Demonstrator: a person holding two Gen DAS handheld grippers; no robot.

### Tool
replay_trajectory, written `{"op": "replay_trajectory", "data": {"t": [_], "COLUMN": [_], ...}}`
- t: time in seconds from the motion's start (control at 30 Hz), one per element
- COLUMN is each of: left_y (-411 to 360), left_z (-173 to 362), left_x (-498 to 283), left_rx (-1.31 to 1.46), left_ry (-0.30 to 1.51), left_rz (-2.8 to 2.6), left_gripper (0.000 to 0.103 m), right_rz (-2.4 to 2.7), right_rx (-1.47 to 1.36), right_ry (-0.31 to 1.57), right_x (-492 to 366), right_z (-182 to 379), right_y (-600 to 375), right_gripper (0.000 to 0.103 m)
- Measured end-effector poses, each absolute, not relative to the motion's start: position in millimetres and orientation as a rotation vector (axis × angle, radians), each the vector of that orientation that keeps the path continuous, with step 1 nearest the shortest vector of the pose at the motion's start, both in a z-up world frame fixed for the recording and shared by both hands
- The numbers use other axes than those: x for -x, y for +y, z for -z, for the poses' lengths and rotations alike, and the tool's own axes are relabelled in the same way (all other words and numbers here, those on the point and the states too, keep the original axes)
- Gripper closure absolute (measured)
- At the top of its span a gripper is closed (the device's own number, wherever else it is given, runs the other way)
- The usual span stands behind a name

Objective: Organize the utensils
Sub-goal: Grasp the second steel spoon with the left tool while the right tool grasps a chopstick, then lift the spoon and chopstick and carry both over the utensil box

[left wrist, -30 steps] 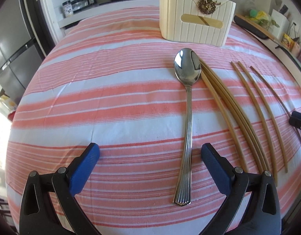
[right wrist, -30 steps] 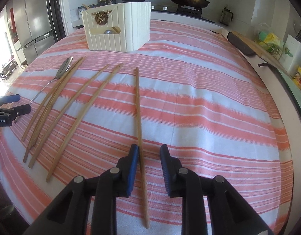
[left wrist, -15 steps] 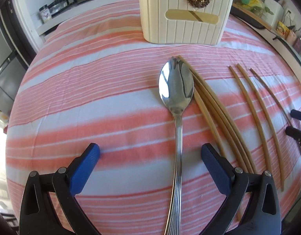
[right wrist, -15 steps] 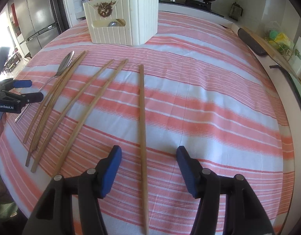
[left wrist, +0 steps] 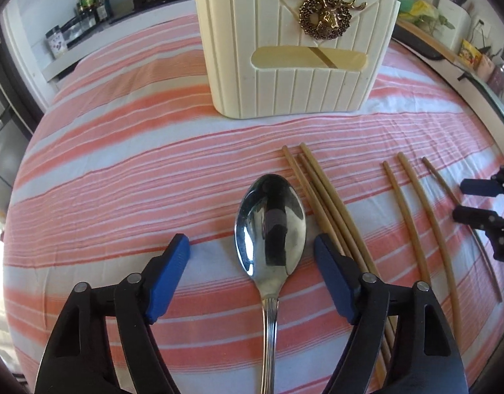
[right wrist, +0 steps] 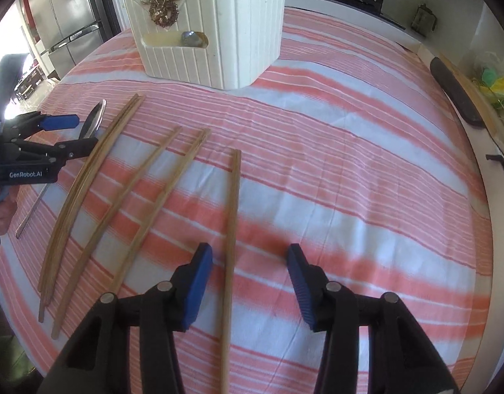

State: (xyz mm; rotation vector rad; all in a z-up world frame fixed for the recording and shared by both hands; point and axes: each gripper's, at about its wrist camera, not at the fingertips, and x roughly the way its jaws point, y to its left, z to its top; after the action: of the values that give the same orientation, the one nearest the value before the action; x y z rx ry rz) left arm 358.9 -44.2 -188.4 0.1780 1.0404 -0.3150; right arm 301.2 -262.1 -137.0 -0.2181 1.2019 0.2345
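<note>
Left tongs (left wrist: 251,262) advanced over striped tablecloth (left wrist: 120,170).

Both grippers spread wide, low and level.
My left gripper (left wrist: 252,262) and right gripper (right wrist: 250,269) each gaped.

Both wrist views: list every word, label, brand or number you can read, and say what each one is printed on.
"GenRobot.AI": white lettering on the black body of the left gripper, seen in the right wrist view.
Jars and bottles on the counter: labels too small to read.
Snack packet on the right-hand counter: print too blurred to read.
Utensil holder: a deer ornament only, no text.
</note>
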Motion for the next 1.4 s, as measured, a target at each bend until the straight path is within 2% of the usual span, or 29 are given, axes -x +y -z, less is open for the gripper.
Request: {"op": "replay_trajectory", "data": {"t": [0.03,0.1,0.13,0.17,0.2,0.3,0.43,0.77,1.1,1.3,1.4], "left_y": [-44.1,-45.1,-45.7,-45.4,-44.2,-34.2,-17.0,17.4,31.2,30.7,28.4], "left_z": [188.2,186.8,185.3,184.6,184.2,173.9,143.2,63.9,32.7,26.0,26.4], "left_x": [-360.4,-363.1,-364.7,-368.0,-369.2,-362.2,-336.4,-245.8,-211.7,-207.6,-206.9], "left_rx": [-0.172,-0.169,-0.168,-0.172,-0.163,-0.147,-0.106,-0.010,0.042,0.052,0.042], "left_ry": [1.036,1.021,1.014,1.016,1.023,1.000,0.919,0.689,0.609,0.608,0.611], "left_rz": [0.318,0.324,0.330,0.329,0.333,0.329,0.336,0.361,0.374,0.393,0.398], "left_gripper": [0.031,0.046,0.061,0.061,0.061,0.061,0.061,0.061,0.061,0.061,0.061], "right_rz": [-0.243,-0.259,-0.259,-0.264,-0.265,-0.252,-0.255,-0.295,-0.283,-0.301,-0.265], "right_rx": [0.229,0.233,0.242,0.257,0.267,0.200,0.105,0.020,-0.012,-0.067,-0.019], "right_ry": [1.201,1.200,1.195,1.187,1.184,1.154,1.036,0.765,0.599,0.584,0.651], "right_x": [-307.2,-320.2,-326.0,-331.0,-334.7,-338.9,-318.8,-218.3,-179.0,-176.5,-179.9], "right_z": [137.2,138.1,138.3,138.3,138.6,128.9,87.1,-15.5,-52.4,-59.7,-53.2], "right_y": [-258.1,-249.7,-245.1,-240.0,-236.9,-242.1,-256.7,-268.9,-268.9,-275.4,-273.3], "right_gripper": [0.065,0.081,0.086,0.096,0.097,0.097,0.097,0.097,0.097,0.097,0.097]}}
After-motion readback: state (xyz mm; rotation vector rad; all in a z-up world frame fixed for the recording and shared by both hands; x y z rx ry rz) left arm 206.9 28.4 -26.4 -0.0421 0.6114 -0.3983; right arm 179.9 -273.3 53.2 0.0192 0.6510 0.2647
